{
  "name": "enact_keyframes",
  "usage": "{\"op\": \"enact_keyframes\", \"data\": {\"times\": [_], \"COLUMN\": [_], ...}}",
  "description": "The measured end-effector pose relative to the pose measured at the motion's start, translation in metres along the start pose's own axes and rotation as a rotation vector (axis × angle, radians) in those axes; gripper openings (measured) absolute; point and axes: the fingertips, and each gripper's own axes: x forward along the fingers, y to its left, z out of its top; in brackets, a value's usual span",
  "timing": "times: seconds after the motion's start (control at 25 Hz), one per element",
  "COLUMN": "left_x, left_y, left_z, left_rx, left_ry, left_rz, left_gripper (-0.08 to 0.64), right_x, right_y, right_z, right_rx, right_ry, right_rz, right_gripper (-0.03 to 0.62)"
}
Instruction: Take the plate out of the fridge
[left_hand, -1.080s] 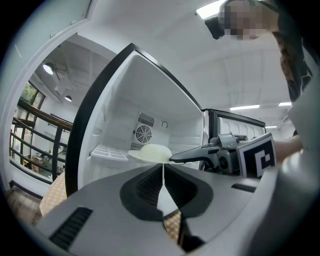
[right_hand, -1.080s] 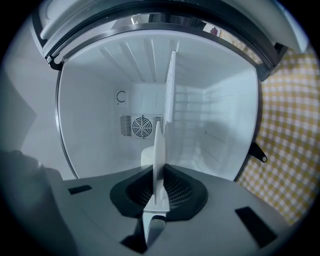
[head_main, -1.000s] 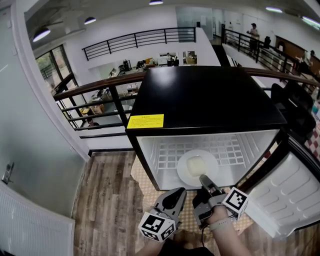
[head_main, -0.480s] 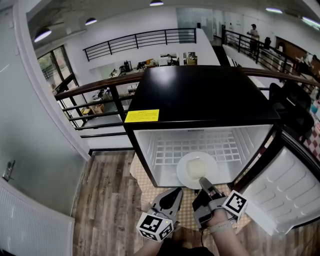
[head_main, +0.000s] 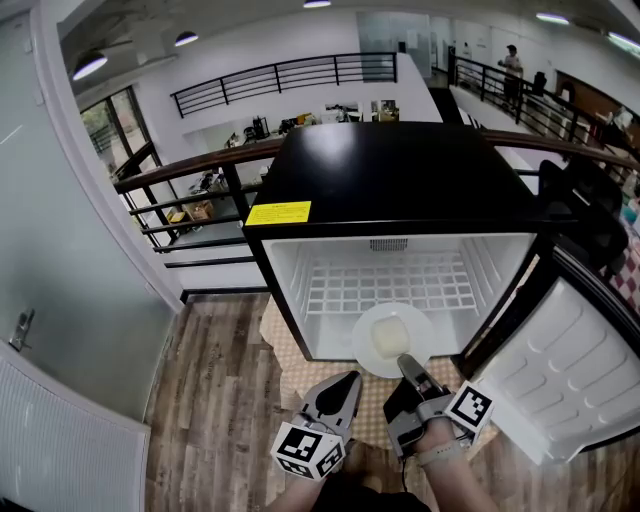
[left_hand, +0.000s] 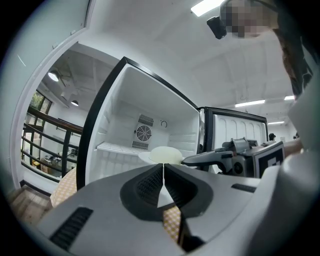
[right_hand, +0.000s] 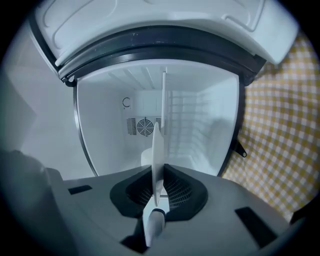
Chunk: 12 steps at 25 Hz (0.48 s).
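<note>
A white plate (head_main: 362, 342) with a pale mound of food lies level at the front lip of the open black fridge (head_main: 400, 180), half past the white wire shelf (head_main: 390, 285). My right gripper (head_main: 405, 362) is shut on the plate's near rim. In the right gripper view the plate (right_hand: 157, 150) shows edge-on, pinched between the pads. My left gripper (head_main: 350, 378) hangs beside it on the left, shut and empty. In the left gripper view its own jaws (left_hand: 163, 172) meet, and the plate (left_hand: 145, 158) and right gripper (left_hand: 200, 160) show ahead.
The fridge door (head_main: 580, 370) stands swung open at the right. A yellow checked mat (head_main: 300, 360) lies under the fridge on the wood floor. A black railing (head_main: 190, 190) runs behind, with a white wall and door at the left.
The right gripper has drawn the plate out toward me, from over the shelf to the fridge's front edge. The left gripper has come back alongside it.
</note>
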Motion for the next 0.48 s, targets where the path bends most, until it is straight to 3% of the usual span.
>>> {"op": "enact_keyframes", "data": {"times": [0.48], "left_x": [-0.014], "left_y": [-0.025], "left_z": [-0.014], "left_rx": [0.0], "left_ry": [0.01], "left_rz": [0.015], "left_gripper": [0.011], "right_x": [-0.029], "right_y": [-0.006], "right_z": [-0.005], "right_rx": [0.005], "right_ry": [0.027], "right_rz": [0.038], "right_gripper": [0.055]}}
